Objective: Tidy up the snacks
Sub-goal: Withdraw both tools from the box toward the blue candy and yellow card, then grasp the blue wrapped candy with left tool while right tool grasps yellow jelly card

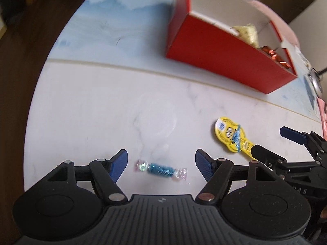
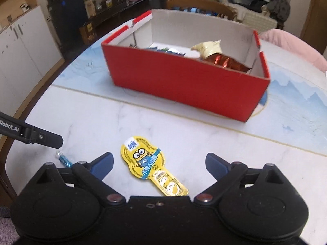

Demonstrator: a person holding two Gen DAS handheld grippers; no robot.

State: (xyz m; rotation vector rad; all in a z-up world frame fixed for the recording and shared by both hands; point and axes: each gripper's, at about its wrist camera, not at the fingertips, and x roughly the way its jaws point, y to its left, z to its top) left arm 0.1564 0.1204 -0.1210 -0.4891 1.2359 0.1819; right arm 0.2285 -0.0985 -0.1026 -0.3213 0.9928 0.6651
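Two loose snacks show in the left wrist view, both lying on the pale marbled surface [image 1: 85, 106]: one blue twist-wrapped candy [image 1: 160, 169] and one yellow paddle-shaped snack pack [image 1: 233, 135]. The left claw [image 1: 161, 166] is spread wide, its blue pads on either side of the candy and touching nothing. One red cardboard box [image 1: 222, 61] stands farther back on the blue-printed part of the surface, open at the top, with one pale gold packet [image 1: 248, 33] and one copper foil packet [image 1: 274, 58] showing above its near wall. At the right edge the right claw [image 1: 273, 143] comes in, also spread, one finger tip lying over the narrow end of the yellow pack. In the right wrist view the same yellow pack [image 2: 146, 160] lies flat between the spread fingers of the right claw [image 2: 159, 164], apart from both; it carries one goggle-eyed cartoon figure and a blue band of Chinese characters too small to read surely. The blue candy [image 2: 64, 160] lies to its left, just beside one finger of the left claw [image 2: 49, 139], whose arm bears the words "Robot.AI". Beyond stands the red box [image 2: 184, 89], white inside, holding the gold packet [image 2: 208, 48], the copper packet [image 2: 224, 62] and some blue-printed wrappers that cannot be counted. One wooden chair [image 2: 199, 4] stands behind the box.
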